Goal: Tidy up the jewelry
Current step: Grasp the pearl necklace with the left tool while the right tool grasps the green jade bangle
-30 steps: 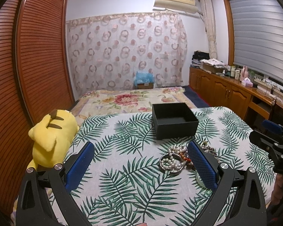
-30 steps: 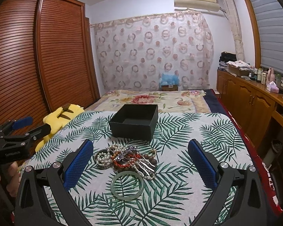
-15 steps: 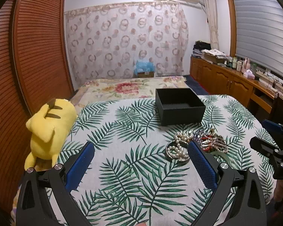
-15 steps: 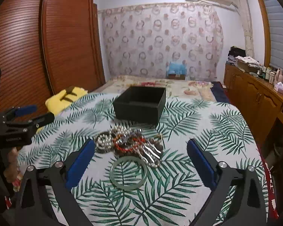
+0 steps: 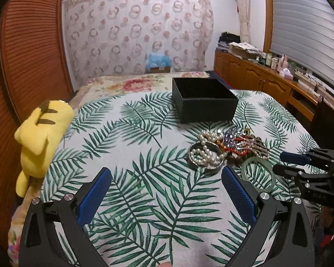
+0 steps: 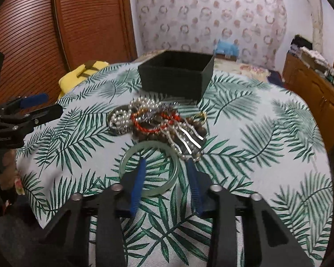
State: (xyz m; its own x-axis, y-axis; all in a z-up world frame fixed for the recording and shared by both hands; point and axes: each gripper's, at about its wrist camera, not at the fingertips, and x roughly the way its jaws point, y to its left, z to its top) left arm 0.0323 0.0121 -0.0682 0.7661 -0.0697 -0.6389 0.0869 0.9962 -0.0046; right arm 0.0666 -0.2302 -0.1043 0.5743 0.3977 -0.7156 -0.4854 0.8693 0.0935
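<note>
Green bangle [image 6: 148,169] flat on leaf-print cloth [image 6: 245,138], its near rim between the narrowed fingers of the right gripper [image 6: 165,166], not clamped. Jewelry heap [image 6: 158,122] just beyond; black box [image 6: 178,75] farther ahead. Left gripper [image 5: 167,173] spread wide, holding nothing, heap ahead-right.

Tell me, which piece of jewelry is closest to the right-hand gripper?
The pale green bangle: it lies alone on the near side of the tangled jewelry pile, with the right gripper straddling its rim.
</note>
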